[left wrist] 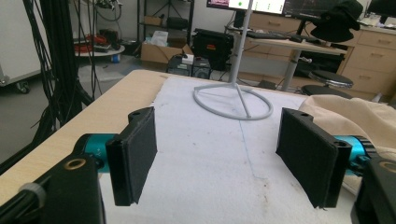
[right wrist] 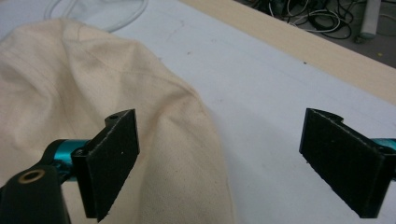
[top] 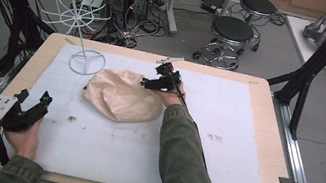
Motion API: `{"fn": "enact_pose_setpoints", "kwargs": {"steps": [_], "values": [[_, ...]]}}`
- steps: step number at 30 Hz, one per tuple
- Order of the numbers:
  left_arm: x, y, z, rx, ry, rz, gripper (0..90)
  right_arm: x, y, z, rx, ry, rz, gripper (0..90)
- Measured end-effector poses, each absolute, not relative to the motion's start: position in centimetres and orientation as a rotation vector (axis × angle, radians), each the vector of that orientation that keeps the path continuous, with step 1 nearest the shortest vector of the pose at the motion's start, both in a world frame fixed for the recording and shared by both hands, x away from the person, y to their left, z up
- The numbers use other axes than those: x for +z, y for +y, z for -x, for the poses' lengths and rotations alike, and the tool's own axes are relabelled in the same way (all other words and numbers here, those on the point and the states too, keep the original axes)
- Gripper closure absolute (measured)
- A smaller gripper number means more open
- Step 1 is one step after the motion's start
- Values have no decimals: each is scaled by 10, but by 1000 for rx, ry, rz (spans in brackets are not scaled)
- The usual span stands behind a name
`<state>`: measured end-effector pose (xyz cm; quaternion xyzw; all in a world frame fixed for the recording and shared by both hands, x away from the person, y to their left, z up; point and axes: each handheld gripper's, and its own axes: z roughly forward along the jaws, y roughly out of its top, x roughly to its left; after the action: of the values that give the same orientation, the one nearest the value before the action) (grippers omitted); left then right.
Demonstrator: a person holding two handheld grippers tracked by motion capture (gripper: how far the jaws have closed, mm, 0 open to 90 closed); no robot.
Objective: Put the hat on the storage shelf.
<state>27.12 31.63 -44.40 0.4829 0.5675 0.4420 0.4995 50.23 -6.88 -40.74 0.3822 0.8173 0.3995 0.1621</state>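
Cloth bag: a soft cream cloth bag [top: 122,95] lies in a lump in the middle of the white mat [top: 220,157] on the tabletop [top: 269,156], just near and right of the white wire stand [top: 86,61].
Right hand-held gripper: the right hand-held gripper [top: 152,82] is at the bag's far right edge, jaws wide open, one over the cloth, one over bare mat.
Right arm: stretched forward, green sleeve [top: 184,161].
Left hand-held gripper: the left hand-held gripper [top: 34,98] is near the left edge, well apart from the bag, jaws open, holding nothing.
Bag's long way: left to right, slightly slanted.
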Motion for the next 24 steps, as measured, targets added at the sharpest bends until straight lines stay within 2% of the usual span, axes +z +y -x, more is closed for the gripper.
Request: {"fn": "enact_pose_setpoints", "kwargs": {"steps": [12, 24], "values": [[-444, 315, -271, 1075, 1364, -1174, 288, -430, -56, -503, 977, 2514, -1019, 112], [-444, 314, -272, 1067, 1365, -1184, 288, -436, -54, -506, 929, 2526, -1139, 124]]}}
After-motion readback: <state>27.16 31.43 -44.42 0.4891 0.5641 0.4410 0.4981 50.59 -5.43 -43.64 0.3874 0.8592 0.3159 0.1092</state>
